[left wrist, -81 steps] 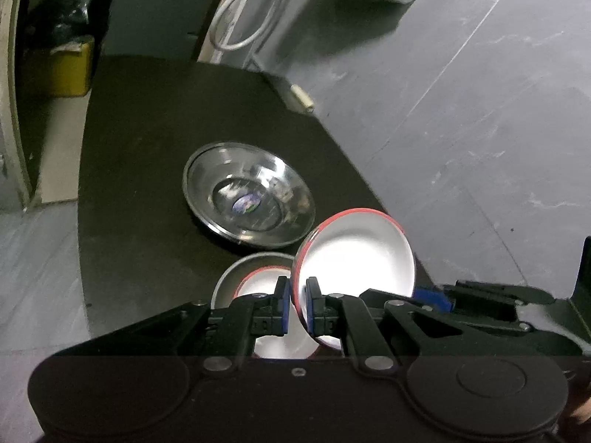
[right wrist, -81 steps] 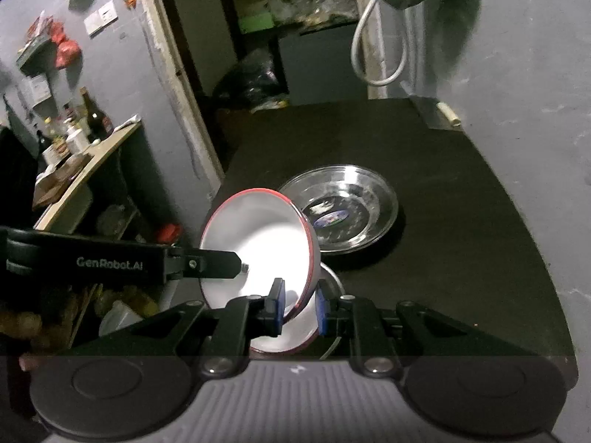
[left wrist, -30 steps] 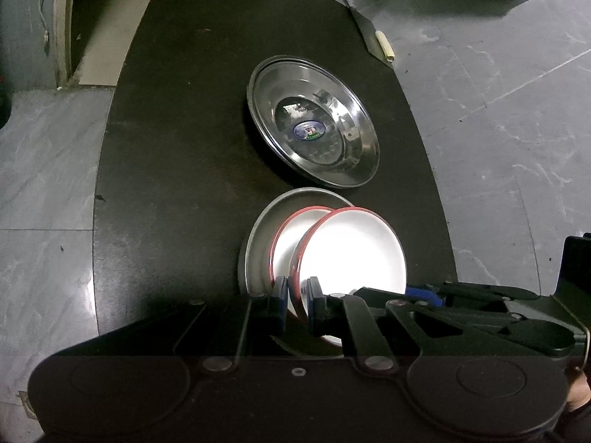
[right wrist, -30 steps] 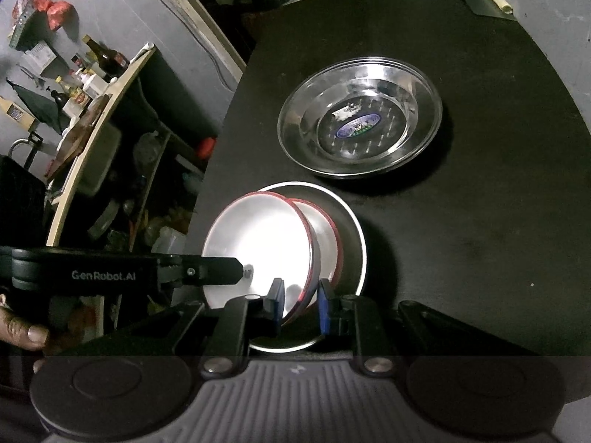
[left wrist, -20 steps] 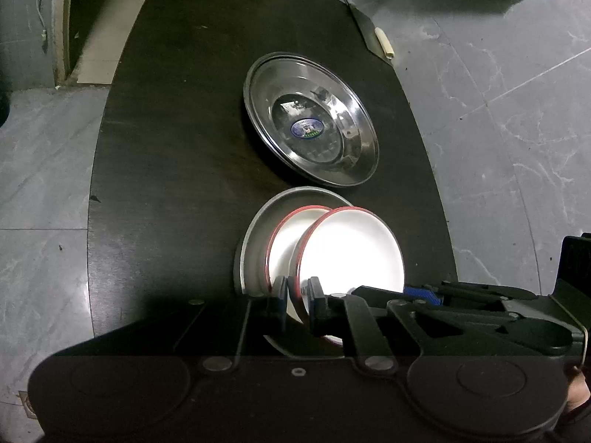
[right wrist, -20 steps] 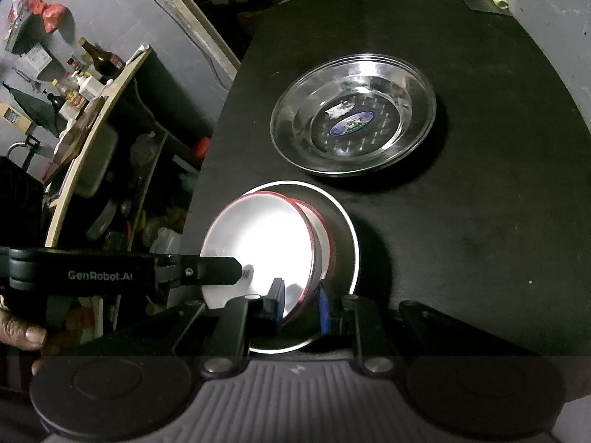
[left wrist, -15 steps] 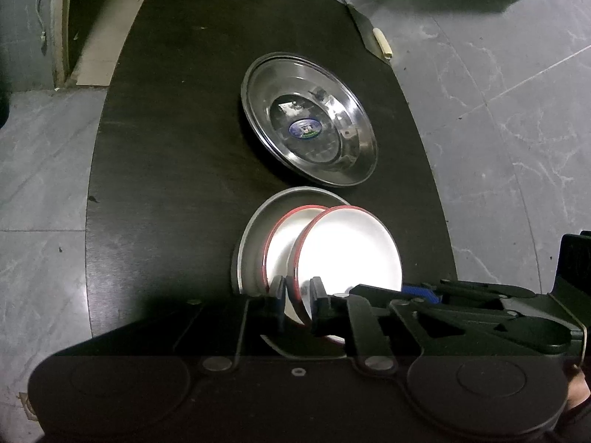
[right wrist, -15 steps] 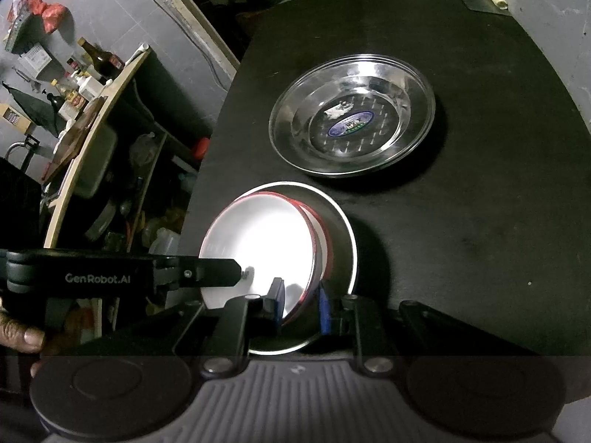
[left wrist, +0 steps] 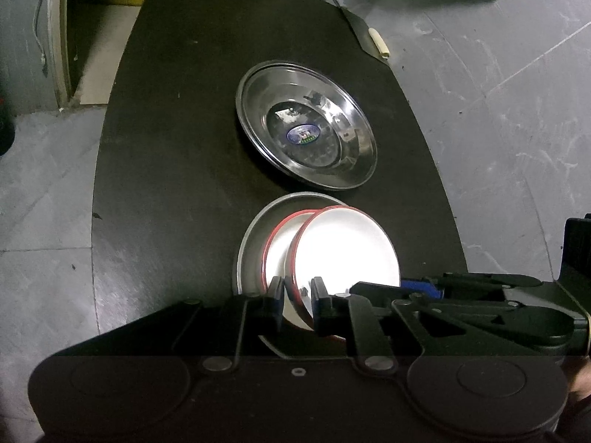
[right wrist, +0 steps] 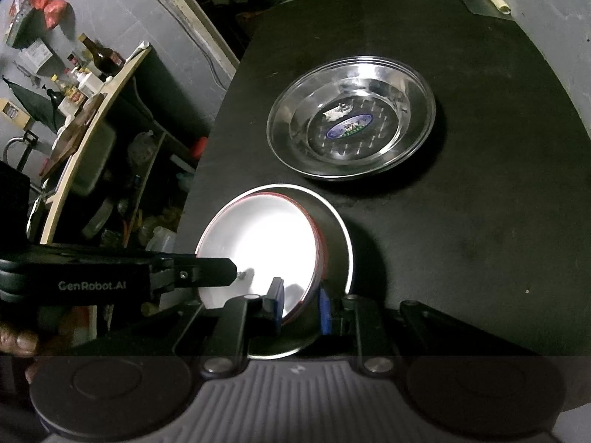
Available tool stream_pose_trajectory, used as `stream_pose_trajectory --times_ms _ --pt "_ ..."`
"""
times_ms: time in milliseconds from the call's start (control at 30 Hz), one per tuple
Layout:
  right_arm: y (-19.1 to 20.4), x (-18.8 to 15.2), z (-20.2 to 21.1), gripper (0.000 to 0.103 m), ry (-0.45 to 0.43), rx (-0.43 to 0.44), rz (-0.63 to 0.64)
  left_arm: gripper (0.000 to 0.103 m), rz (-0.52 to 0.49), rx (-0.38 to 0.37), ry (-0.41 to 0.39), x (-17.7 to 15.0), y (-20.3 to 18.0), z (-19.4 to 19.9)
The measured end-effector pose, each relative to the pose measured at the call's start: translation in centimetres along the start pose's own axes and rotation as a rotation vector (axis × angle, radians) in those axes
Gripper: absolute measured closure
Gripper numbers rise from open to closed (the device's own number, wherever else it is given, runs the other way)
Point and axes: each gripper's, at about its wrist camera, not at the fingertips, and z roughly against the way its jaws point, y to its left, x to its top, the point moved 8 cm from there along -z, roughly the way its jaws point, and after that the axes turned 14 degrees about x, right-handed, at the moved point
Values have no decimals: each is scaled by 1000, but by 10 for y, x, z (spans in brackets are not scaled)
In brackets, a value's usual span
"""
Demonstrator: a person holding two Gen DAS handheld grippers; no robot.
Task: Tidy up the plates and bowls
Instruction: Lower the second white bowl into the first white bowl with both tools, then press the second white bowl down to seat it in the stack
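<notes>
A white bowl with a red rim [left wrist: 347, 247] [right wrist: 262, 243] sits tilted in a second red-rimmed bowl [left wrist: 280, 236], both on a steel plate [left wrist: 251, 236] [right wrist: 338, 229] on the black table [left wrist: 166, 147]. My left gripper [left wrist: 297, 297] has its jaws slightly parted around the top bowl's near rim. My right gripper [right wrist: 299, 306] has its jaws parted wider around the opposite rim. A larger steel plate [left wrist: 306, 125] [right wrist: 351, 122] lies farther back.
A knife with a pale handle [left wrist: 378, 42] lies at the table's far right edge. A cluttered shelf with bottles [right wrist: 85, 74] stands left of the table. Grey floor [left wrist: 498, 92] surrounds the table.
The top bowl has come down from above the table into the lower bowl on the small plate. Both grippers' jaws have loosened, the right one more.
</notes>
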Motion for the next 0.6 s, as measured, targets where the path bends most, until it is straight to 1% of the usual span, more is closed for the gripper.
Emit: stream_pose_trajectory --times_ms 300,600 --pt "7 4 -1 80 1 -19 57 88 -12 21 -16 4 0 4" --pt "5 5 0 80 9 -22 69 88 -17 26 -12 4 0 4"
